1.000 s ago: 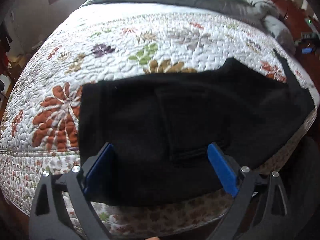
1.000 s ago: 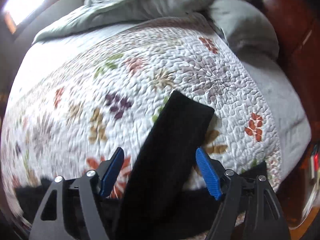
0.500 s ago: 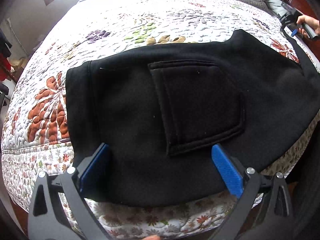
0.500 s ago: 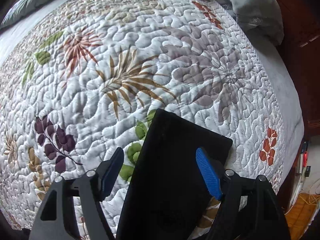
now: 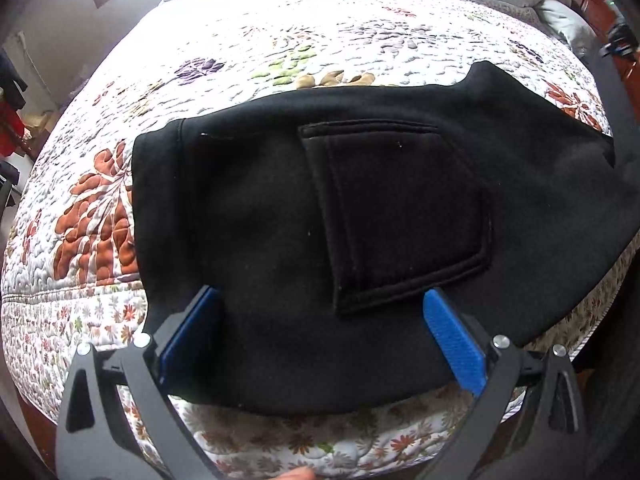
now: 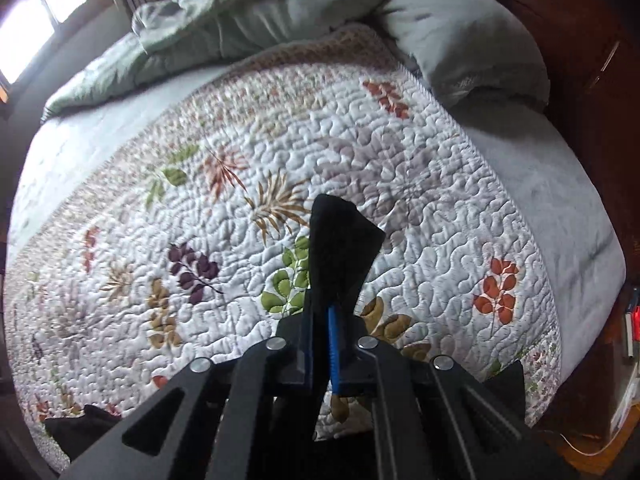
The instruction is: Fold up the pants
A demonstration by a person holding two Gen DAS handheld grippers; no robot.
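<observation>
Here we held the left gripper (image 5: 320, 344) spread wide over the black pants (image 5: 280, 208) lying on the floral quilt (image 5: 280, 52), while our right gripper (image 6: 320, 344) had just closed, pinching the pant leg's end (image 6: 340, 248).

One pair of black pants (image 5: 280, 216) with one patch pocket (image 5: 396, 208), one floral quilt (image 6: 200, 208), one grey pillow (image 6: 464, 48) far right, two grippers.
</observation>
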